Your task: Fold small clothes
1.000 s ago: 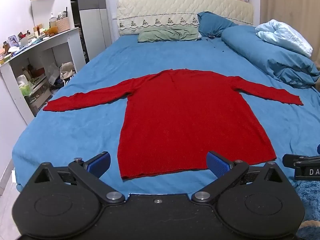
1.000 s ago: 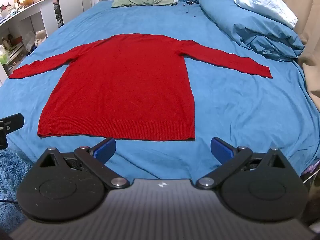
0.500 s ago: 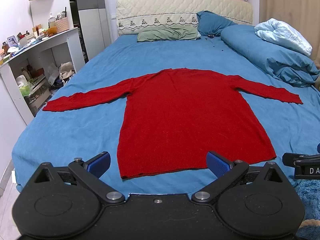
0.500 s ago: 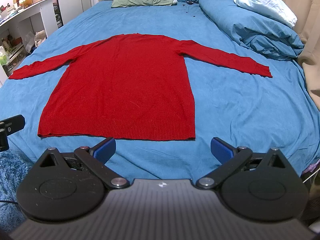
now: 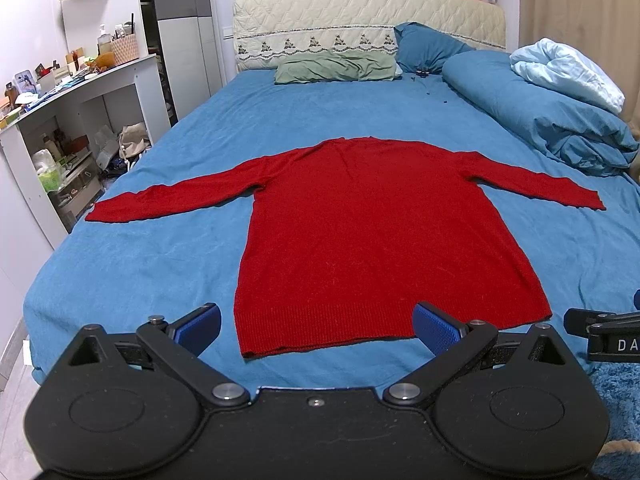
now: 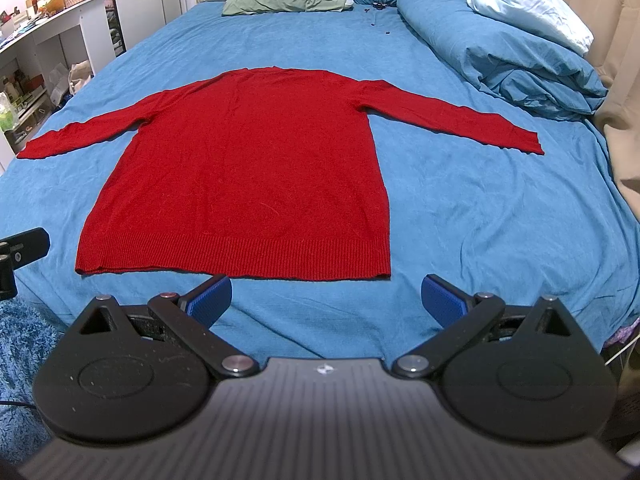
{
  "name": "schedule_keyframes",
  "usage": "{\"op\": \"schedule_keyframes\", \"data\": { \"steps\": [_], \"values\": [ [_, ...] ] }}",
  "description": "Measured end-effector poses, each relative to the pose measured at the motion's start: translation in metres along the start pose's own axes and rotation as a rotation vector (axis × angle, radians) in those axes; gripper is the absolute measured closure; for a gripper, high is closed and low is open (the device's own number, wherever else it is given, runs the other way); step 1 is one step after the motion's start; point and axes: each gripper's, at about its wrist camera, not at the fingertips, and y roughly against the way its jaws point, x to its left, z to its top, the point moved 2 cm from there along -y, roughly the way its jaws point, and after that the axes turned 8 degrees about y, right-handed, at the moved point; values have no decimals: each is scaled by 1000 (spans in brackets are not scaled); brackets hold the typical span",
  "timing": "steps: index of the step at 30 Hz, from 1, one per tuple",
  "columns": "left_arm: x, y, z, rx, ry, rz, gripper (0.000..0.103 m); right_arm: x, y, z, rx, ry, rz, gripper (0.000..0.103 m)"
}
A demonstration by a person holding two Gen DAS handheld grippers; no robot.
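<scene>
A red long-sleeved sweater [image 5: 372, 232] lies flat on the blue bed [image 5: 140, 264], both sleeves spread out, hem toward me. It also shows in the right wrist view [image 6: 248, 168]. My left gripper [image 5: 316, 326] is open and empty, held just short of the hem's left half. My right gripper [image 6: 326, 298] is open and empty, just short of the hem's right half. Part of the right gripper shows at the right edge of the left wrist view [image 5: 604, 334].
A rolled blue duvet [image 5: 552, 120] with a pale blue blanket lies along the bed's right side. A green pillow [image 5: 336, 68] and a blue pillow sit at the headboard. A white desk with clutter [image 5: 76, 92] stands left of the bed. A blue shaggy rug [image 6: 20, 344] lies at the foot.
Both grippers have drifted very slightly; the sweater sits a touch lower in the right wrist view. The sweater itself has not moved.
</scene>
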Motion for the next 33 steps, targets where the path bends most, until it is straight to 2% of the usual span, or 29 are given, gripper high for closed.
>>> {"op": "schedule_keyframes", "data": {
  "steps": [33],
  "values": [
    [-1, 3, 0, -7, 5, 4, 0, -4, 1, -4, -2, -5, 1, 0]
  ]
}}
